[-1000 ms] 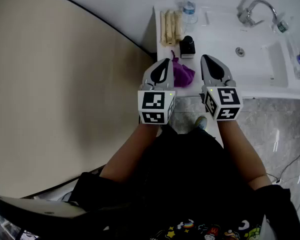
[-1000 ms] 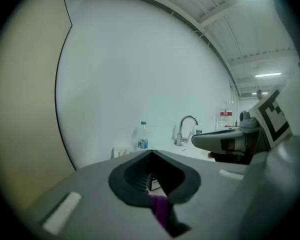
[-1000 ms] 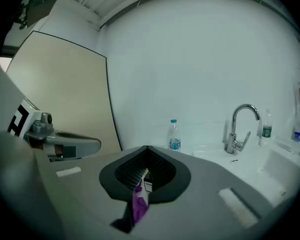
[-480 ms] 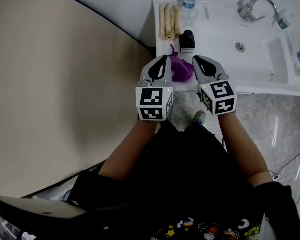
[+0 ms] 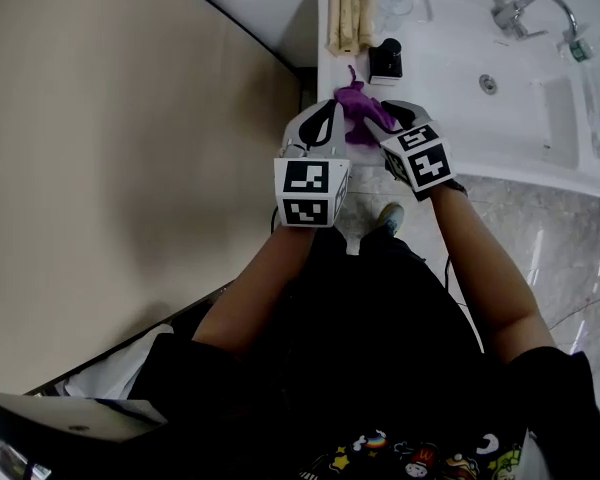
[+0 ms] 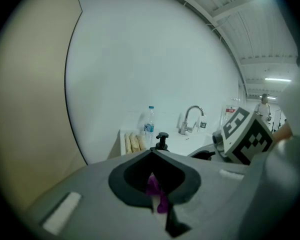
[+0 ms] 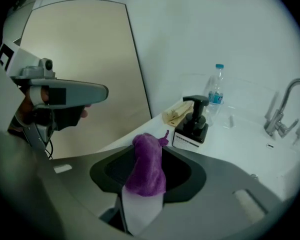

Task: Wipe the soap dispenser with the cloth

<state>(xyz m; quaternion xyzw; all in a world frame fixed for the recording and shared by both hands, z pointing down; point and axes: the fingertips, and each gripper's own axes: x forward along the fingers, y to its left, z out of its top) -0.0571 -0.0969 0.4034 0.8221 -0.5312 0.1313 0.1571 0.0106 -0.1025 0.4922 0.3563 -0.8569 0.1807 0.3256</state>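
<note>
The right gripper (image 7: 149, 150) has its jaws closed around the purple cloth (image 7: 147, 166). They stand only as far apart as the bunched fabric between them. The cloth rises as a soft hump out of the jaw opening, its top poking past the tips toward the soap dispenser (image 7: 194, 121).

The left gripper (image 6: 152, 153) has its jaws together, the tips meeting. A sliver of purple shows low in the narrow slit behind the tips, but I cannot tell whether that scrap is pinched or merely seen through the slit.

From the head view, both grippers sit side by side on the near side of the soap dispenser with the cloth bunched between their tips. The right one is angled in toward the left.

The black pump dispenser stands upright on the white counter (image 7: 250, 149), just beyond the cloth and apart from both grippers.

The right gripper view alone shows the left gripper from the side, its jaws shut. The left gripper view alone catches the right gripper's marker cube (image 6: 244, 135).

Behind the dispenser lie some pale rolls (image 5: 348, 16), with a water bottle (image 7: 216, 90) beside them. The faucet (image 7: 282, 106) stands off to the dispenser's right.
</note>
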